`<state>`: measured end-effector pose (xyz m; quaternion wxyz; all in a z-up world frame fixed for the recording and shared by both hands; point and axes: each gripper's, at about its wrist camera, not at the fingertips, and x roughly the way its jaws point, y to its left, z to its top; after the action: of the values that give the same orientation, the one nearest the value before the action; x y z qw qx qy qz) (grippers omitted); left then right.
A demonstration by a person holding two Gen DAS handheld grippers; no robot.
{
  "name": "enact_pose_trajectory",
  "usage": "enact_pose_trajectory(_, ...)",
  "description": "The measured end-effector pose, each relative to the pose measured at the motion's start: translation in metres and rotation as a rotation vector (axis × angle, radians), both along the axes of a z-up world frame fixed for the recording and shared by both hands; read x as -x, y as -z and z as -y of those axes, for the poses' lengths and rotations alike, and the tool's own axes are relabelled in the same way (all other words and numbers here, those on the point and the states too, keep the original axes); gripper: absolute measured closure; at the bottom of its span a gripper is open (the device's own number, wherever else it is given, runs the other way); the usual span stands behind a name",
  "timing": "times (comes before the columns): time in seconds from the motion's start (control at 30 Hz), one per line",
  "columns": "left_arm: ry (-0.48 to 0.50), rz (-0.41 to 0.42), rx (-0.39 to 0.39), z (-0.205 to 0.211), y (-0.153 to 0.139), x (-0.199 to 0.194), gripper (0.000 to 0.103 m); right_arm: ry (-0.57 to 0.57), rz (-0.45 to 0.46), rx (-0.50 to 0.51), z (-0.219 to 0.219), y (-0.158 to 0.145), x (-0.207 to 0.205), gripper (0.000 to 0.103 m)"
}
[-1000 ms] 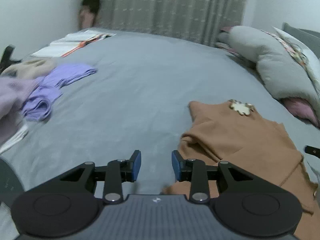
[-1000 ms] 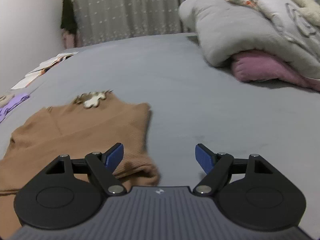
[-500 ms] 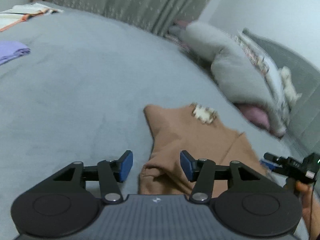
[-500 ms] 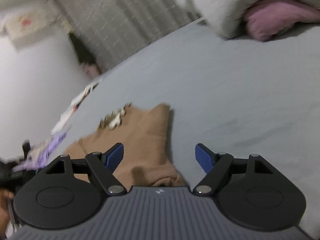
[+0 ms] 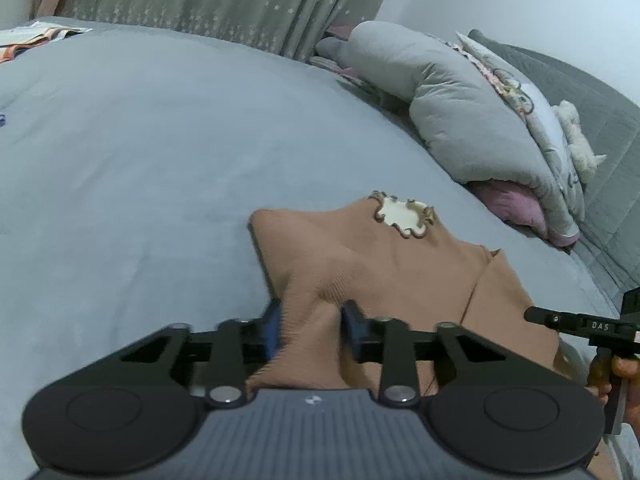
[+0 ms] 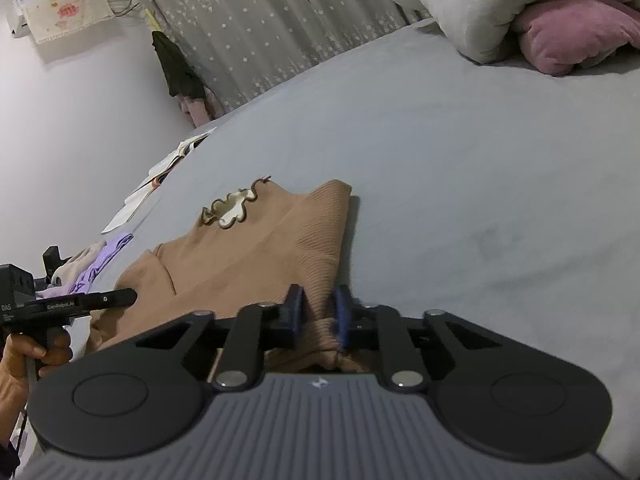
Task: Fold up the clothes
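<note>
A tan ribbed sweater (image 5: pixel 400 264) with a cream ruffled collar (image 5: pixel 404 214) lies on the grey bed (image 5: pixel 140 160). My left gripper (image 5: pixel 310 326) straddles the sweater's near left edge, its blue pads closing on a bunch of the fabric. In the right wrist view the sweater (image 6: pixel 248 248) and its collar (image 6: pixel 230 208) show again. My right gripper (image 6: pixel 318 314) is shut on the sweater's near right edge. Each gripper shows in the other's view, the right one at the edge (image 5: pixel 580 326) and the left one (image 6: pixel 68 304).
A grey duvet (image 5: pixel 460 120) over a pink pillow (image 5: pixel 516 204) lies at the bed's right. Purple and beige clothes (image 6: pixel 96 264) are piled at the left, papers (image 6: pixel 160 176) beyond them. A curtain (image 6: pixel 260 28) hangs behind the bed.
Both grippers have moved in onto the sweater's near edge. The right jaws have gone from wide open to shut on the fabric. The left jaws now have fabric between them.
</note>
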<state>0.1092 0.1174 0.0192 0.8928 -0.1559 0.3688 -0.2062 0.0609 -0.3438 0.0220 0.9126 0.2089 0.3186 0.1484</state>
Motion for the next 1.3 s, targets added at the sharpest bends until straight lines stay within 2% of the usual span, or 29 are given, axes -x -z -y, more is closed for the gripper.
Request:
enact_pose_trajectory(0.07, -0.022, -0.033, 0.024, -0.006, -0.001, -0.001, 0.091, 0.004, 0.01, 0.015, -0.001, -0.003, 0.001, 0.091)
enact_pose_trajectory(0.2, -0.042, -0.018, -0.008, 0.001, -0.01, 0.0, 0.094, 0.026, 0.053, 0.063, -0.005, -0.013, 0.005, 0.094)
enact_pose_trajectory(0.3, -0.088, -0.02, 0.013, -0.005, -0.012, 0.0, 0.095, 0.052, 0.099, 0.096, -0.005, -0.025, 0.008, 0.096)
enact_pose_trajectory(0.4, -0.148, -0.023, 0.09, -0.03, -0.01, 0.001, 0.097, 0.058, 0.101, 0.11, -0.004, -0.027, 0.008, 0.096)
enact_pose_trajectory(0.47, -0.145, -0.028, 0.139, -0.042, -0.006, 0.0, 0.097, 0.049, 0.062, 0.127, -0.004, -0.017, 0.004, 0.096)
enact_pose_trajectory(0.57, -0.114, -0.045, 0.058, -0.035, -0.003, 0.001, 0.095, 0.046, 0.023, 0.123, -0.006, -0.003, 0.001, 0.094)
enact_pose_trajectory(0.67, -0.127, -0.049, 0.062, -0.037, -0.005, 0.0, 0.094, 0.085, 0.008, 0.048, 0.005, -0.004, 0.001, 0.087)
enact_pose_trajectory(0.7, -0.13, -0.05, 0.067, -0.038, -0.006, 0.0, 0.093, 0.097, 0.009, 0.037, 0.009, -0.004, 0.003, 0.08)
enact_pose_trajectory(0.73, -0.132, -0.051, 0.073, -0.04, -0.007, 0.0, 0.093, 0.108, 0.009, 0.024, 0.013, -0.004, 0.004, 0.078)
enact_pose_trajectory(0.8, -0.134, -0.054, 0.078, -0.042, -0.005, 0.0, 0.092, 0.126, 0.006, -0.042, 0.022, 0.0, 0.007, 0.078)
enact_pose_trajectory(0.9, -0.137, -0.056, 0.086, -0.041, -0.003, -0.001, 0.092, 0.094, -0.021, -0.139, 0.026, 0.007, 0.005, 0.078)
enact_pose_trajectory(0.97, -0.136, -0.056, 0.085, -0.037, -0.003, -0.003, 0.092, 0.065, -0.033, -0.119, 0.019, 0.008, 0.003, 0.078)
enact_pose_trajectory(1.0, -0.136, -0.056, 0.08, -0.036, -0.002, -0.004, 0.092, 0.057, -0.03, -0.086, 0.015, 0.007, 0.002, 0.08)
enact_pose_trajectory(1.03, -0.136, -0.055, 0.074, -0.035, -0.002, -0.005, 0.092, 0.051, -0.029, -0.055, 0.011, 0.005, 0.002, 0.088)
enact_pose_trajectory(1.13, -0.142, -0.058, 0.067, -0.033, 0.0, -0.005, 0.091, 0.053, -0.027, -0.02, 0.008, 0.003, 0.004, 0.093)
enact_pose_trajectory(1.3, -0.171, -0.046, 0.055, -0.043, -0.008, -0.001, 0.091, 0.053, -0.005, -0.013, 0.01, -0.006, 0.006, 0.092)
